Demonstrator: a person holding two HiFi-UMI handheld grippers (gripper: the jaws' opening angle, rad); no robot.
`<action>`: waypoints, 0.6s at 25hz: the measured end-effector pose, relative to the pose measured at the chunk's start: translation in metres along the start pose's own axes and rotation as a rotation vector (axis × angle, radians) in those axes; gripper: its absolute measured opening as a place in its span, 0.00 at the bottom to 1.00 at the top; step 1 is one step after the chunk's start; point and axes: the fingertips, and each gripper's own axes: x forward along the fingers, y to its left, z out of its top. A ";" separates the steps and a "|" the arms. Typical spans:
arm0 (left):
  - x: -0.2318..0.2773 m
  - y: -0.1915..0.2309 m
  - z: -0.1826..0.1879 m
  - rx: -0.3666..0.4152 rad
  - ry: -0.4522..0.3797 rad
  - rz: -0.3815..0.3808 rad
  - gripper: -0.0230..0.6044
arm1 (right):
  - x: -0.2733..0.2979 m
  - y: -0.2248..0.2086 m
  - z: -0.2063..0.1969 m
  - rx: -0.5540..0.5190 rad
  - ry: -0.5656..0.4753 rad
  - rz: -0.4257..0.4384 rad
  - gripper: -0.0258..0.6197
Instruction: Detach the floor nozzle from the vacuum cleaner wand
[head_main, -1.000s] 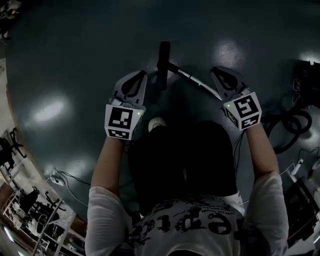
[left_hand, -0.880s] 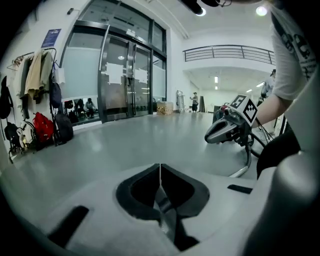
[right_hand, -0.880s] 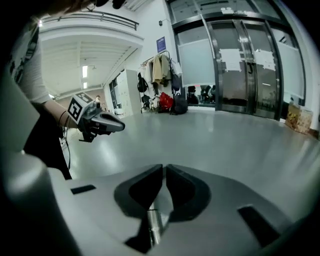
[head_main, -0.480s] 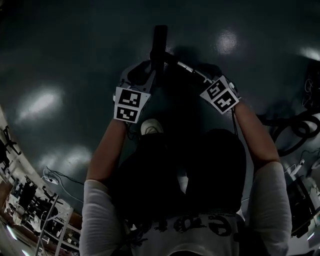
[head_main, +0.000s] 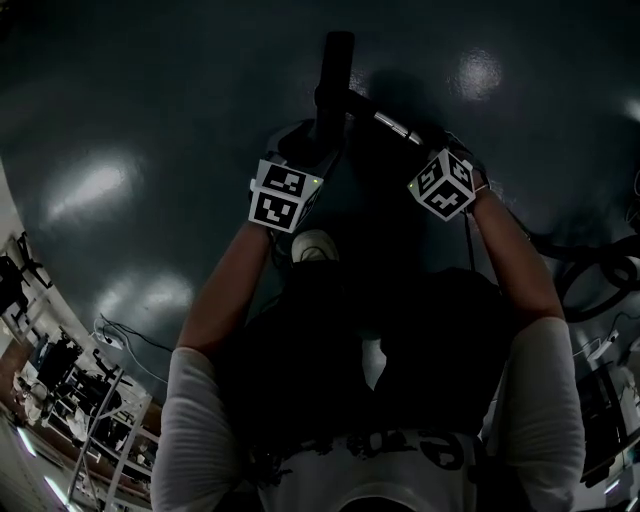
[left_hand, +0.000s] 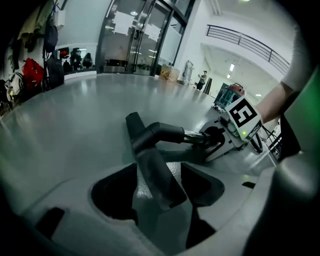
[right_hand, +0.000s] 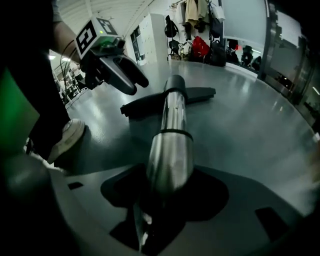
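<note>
Down on the glossy floor, the floor nozzle (head_main: 335, 75) lies flat, joined to the wand (head_main: 395, 127); the left gripper (head_main: 312, 140) has its jaws round the nozzle's near end and seems to pinch it; the right gripper (head_main: 428, 140) is clamped on the chrome tube; the joint looks unbroken, so pin the nozzle down, draw the wand straight along its own axis, twist slightly if it sticks, and avoid levering sideways.

Head view peers steeply down from above; each gripper view rides low and close, facing the other, both sharing the floor nozzle (left_hand: 150, 170) and wand (right_hand: 169, 145).
</note>
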 end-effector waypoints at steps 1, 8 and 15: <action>0.003 -0.001 0.000 -0.001 0.005 -0.001 0.46 | -0.001 -0.001 0.000 0.000 -0.013 0.000 0.41; 0.018 -0.009 0.004 0.015 0.075 -0.015 0.73 | -0.015 -0.006 0.008 0.038 -0.044 -0.028 0.28; -0.007 -0.035 0.061 -0.056 0.052 -0.206 0.74 | -0.110 -0.002 0.053 0.077 -0.167 -0.029 0.27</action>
